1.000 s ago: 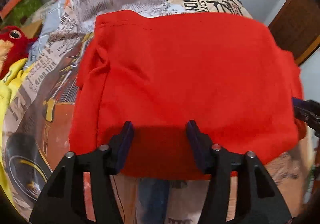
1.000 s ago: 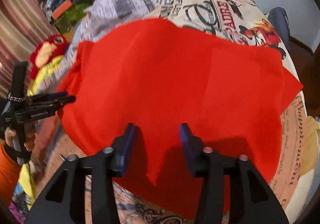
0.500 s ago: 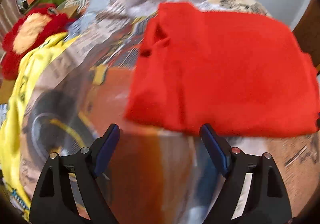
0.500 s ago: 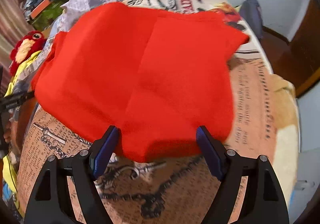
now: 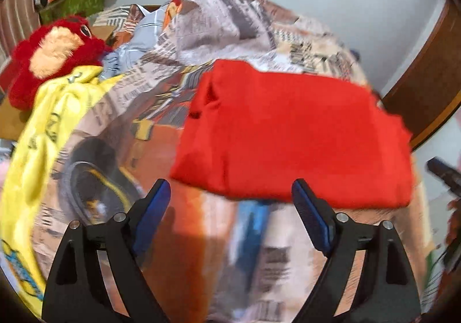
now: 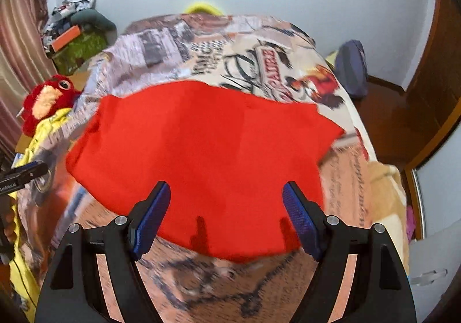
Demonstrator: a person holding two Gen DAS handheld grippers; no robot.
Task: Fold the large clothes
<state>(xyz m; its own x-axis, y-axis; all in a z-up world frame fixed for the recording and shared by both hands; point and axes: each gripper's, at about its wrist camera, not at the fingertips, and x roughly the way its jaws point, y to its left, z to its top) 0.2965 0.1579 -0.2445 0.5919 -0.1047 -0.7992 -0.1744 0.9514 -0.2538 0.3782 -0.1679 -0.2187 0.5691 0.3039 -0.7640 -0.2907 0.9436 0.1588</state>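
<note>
Two grippers hung over a bed [image 6: 340, 179], and neither one held anything. The left gripper [image 5: 230, 202] had its jaws wide apart; they had just been opening further, and between them only the printed bedcover [image 5: 201, 251] was seen, with the near edge of the red garment [image 5: 288, 133] just beyond the blue pads [image 5: 152, 207]. The right gripper [image 6: 226, 205] also had its jaws apart, after opening a moment before. Its pads [image 6: 299, 216] stood above the near edge of the garment [image 6: 201, 156] without pressing on it, and their shadows fell on the red cloth.

The garment lay folded flat in the middle of the bed, a rough rectangle. In the left view its left edge showed some bunched layers of cloth, and its right edge reached toward the right side of the bed. In the right view its near edge was rounded and came close to the near edge of the bed.

At the far left corner of the bed a red plush toy [image 5: 49, 58] lay next to a yellow cloth [image 5: 43, 127], which ran down along the left edge. A dark blue bundle [image 6: 351, 69] was at the far right side of the bed. At the left border of the right view the tip of the left gripper [image 6: 23, 174] was visible, near the left edge of the garment but apart from it. Both views were partly blurred, so the fine folds could not be told.
</note>
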